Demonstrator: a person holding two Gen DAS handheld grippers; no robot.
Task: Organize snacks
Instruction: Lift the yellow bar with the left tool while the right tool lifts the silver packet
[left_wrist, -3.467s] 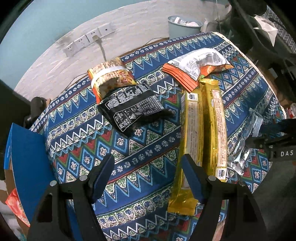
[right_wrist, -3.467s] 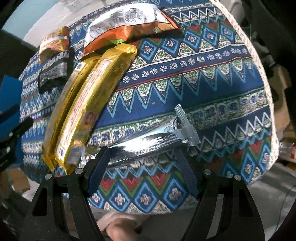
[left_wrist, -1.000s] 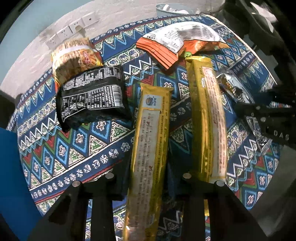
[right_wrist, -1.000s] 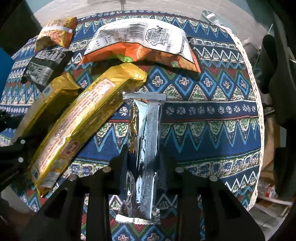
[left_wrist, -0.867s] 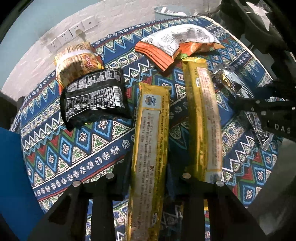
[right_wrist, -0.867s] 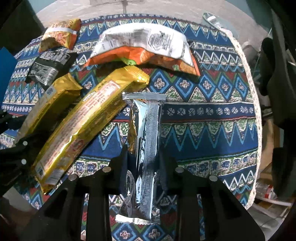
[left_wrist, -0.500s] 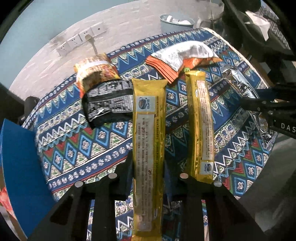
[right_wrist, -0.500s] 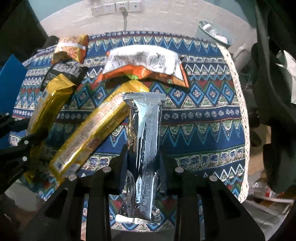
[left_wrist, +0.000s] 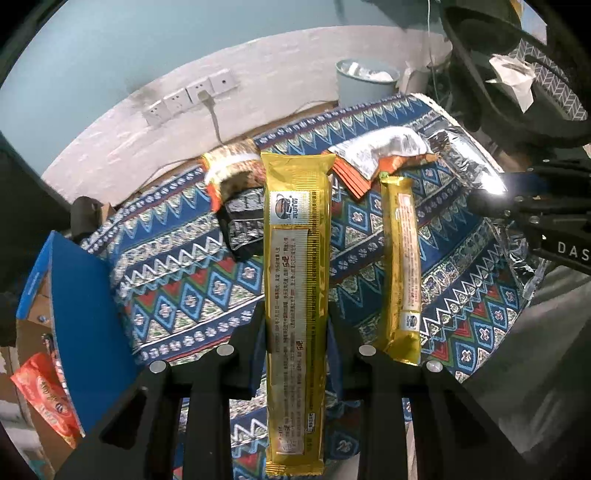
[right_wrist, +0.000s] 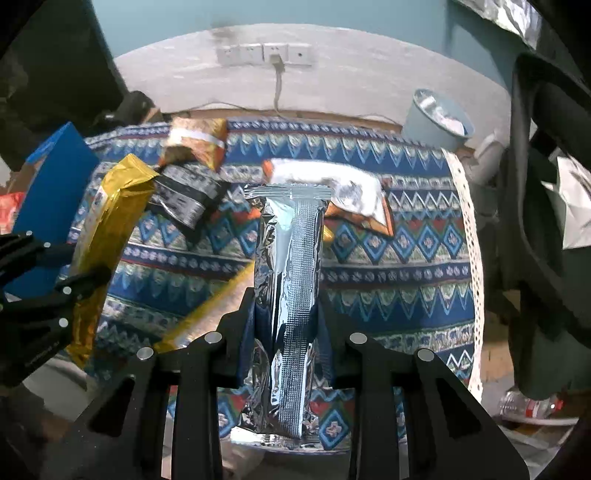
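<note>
Carry step, as judged: left gripper (left_wrist: 295, 339) pinching gold pack (left_wrist: 297, 280), right gripper (right_wrist: 286, 325) pinching silver pack (right_wrist: 290, 295), both packs held clear above the table (left_wrist: 184, 280). Both grippers angled steeply downward, side by side. Next, likely: transfer toward blue box (left_wrist: 81, 314), releasing inside.

— How many gold packs (left_wrist: 297, 280) were there?
— Two: one held up, the other (left_wrist: 402, 266) flat on the cloth.
— Silver ones?
— One silver pack (right_wrist: 288, 295).
— And the rest?
— One black pouch (left_wrist: 242, 225), one orange-and-white bag (left_wrist: 373, 157), one brown bag (left_wrist: 232, 173), one bin (left_wrist: 364, 83), four wall sockets (left_wrist: 190, 99).
</note>
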